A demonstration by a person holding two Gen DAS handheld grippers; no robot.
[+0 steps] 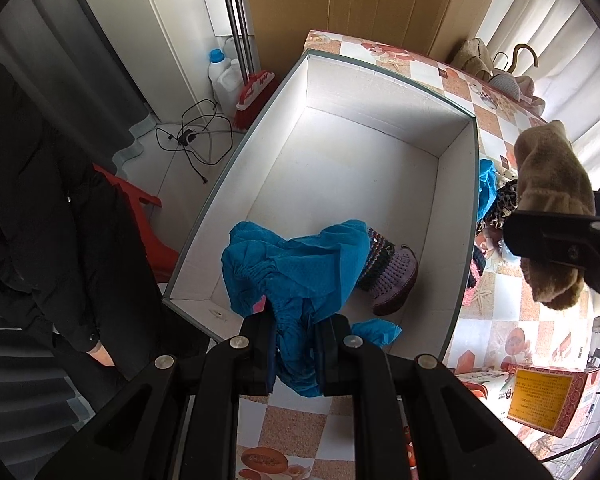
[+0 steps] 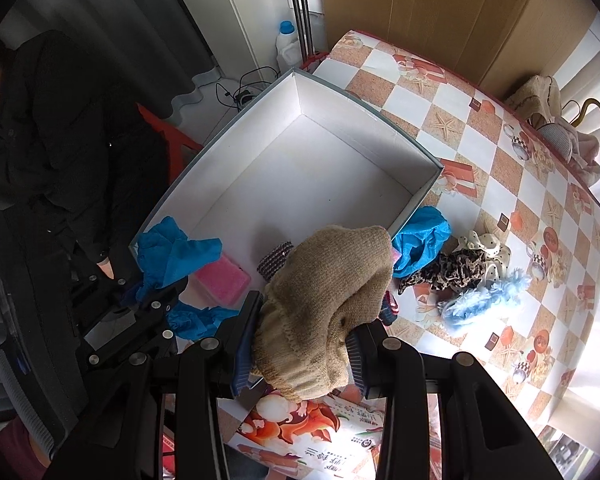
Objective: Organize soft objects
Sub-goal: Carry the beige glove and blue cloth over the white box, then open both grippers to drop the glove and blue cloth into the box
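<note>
Sorting soft items into the white box [image 1: 380, 92]; we're partway.
Left claw [image 1: 296, 350] clamps blue cloth [image 1: 300, 264] over box; right claw [image 2: 300, 354] grips tan hat [image 2: 328, 288]; several pieces remain on counter [image 2: 480, 160] beside box.

1. A table with a checkered orange-and-white oilcloth [image 2: 476, 152], printed with starfish and teacups, fills the right side
2. Behind it leans a big sheet of brown cardboard [image 1: 364, 0]
3. Pale floor tiles [image 1: 172, 184] carry a tangled black cable [image 1: 196, 136], a red broom [image 1: 252, 96] and a white jug with a blue cap [image 1: 216, 68]
4. A red plastic stool [image 1: 140, 208] stands beside the table
5. Daylight glows through white curtains [image 1: 560, 32]
</note>
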